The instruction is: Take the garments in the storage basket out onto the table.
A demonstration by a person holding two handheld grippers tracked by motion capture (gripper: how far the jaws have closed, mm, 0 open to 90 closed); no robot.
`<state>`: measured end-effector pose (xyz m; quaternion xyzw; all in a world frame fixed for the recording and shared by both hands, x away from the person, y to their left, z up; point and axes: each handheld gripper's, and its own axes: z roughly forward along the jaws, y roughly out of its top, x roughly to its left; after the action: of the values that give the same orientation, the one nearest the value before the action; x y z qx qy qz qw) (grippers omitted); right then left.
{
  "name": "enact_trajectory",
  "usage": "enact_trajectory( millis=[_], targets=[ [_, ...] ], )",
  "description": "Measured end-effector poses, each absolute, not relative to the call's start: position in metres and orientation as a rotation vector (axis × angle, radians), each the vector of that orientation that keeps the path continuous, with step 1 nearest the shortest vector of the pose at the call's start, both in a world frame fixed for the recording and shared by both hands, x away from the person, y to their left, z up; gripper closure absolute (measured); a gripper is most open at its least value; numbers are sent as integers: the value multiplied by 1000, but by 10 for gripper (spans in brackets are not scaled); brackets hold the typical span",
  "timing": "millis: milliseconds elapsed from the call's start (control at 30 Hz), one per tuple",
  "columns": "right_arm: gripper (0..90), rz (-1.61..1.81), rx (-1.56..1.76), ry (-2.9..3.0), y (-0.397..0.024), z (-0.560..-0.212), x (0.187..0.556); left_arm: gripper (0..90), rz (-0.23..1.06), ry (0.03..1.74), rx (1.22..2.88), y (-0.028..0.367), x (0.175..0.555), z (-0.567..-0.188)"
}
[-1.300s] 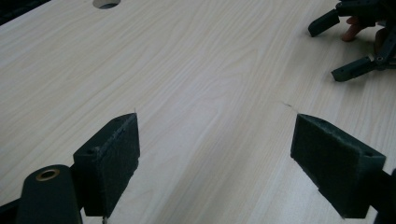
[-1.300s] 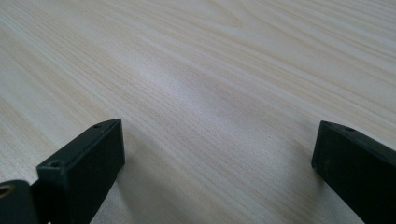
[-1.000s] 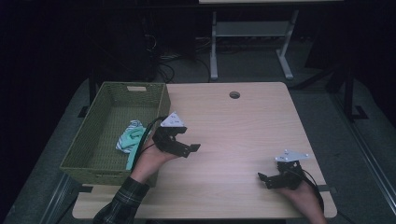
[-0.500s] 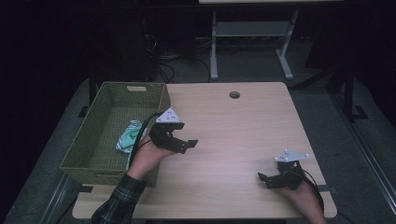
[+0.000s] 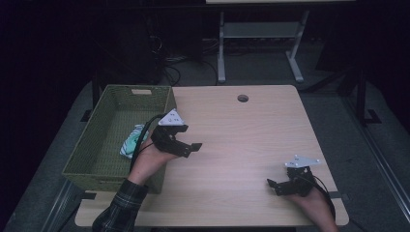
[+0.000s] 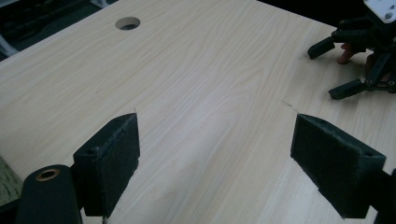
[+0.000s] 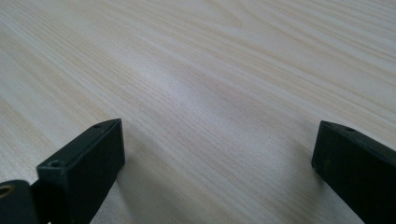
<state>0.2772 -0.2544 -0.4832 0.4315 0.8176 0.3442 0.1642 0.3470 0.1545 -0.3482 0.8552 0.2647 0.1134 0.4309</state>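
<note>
From the high view we see a pale wooden table (image 5: 241, 140) with a round cable hole (image 5: 242, 98) near its far edge and a green woven basket (image 5: 104, 145) standing along its left side. Inside the basket, close to its right wall, lies a bunched teal-and-white cloth (image 5: 131, 141). We hold the left gripper (image 5: 190, 147) over the table just right of the basket's right wall; its jaws stand spread and hold nothing, and they point right, away from the cloth. In the left gripper view the left gripper (image 6: 215, 154) shows its two black padded jaws wide apart above bare wood, with the cable hole (image 6: 128, 23) far off at the upper left and the right gripper (image 6: 334, 70) at the upper right. We hold the right gripper (image 5: 273, 186) low at the near right corner of the table, well apart from the left gripper, its grey three-cornered plate uppermost. In the right gripper view the right gripper (image 7: 219, 154) has its jaws likewise spread, with only wood grain between them. A white-framed stand (image 5: 258, 43) is on the floor beyond the table's far edge.
</note>
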Motion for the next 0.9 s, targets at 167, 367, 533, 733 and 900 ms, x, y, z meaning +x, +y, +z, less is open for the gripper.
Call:
enact_trajectory(
  millis=[167,367,533,733,900],
  targets=[
    [20,981,1230,2330,-254,-483,277,150,290,679,2133,162,348,-347],
    [20,981,1231,2330,-254,-483,277,150,313,690,2133,174,349,-344],
    [20,981,1231,2330,-254,-483,277,150,319,713,2113,184,350,-342],
    [20,982,1231,2330,-254,-483,277,150,329,742,2112,197,351,-341],
    [19,982,1231,2330,-254,-483,277,150,341,761,2100,206,352,-340]
  ],
)
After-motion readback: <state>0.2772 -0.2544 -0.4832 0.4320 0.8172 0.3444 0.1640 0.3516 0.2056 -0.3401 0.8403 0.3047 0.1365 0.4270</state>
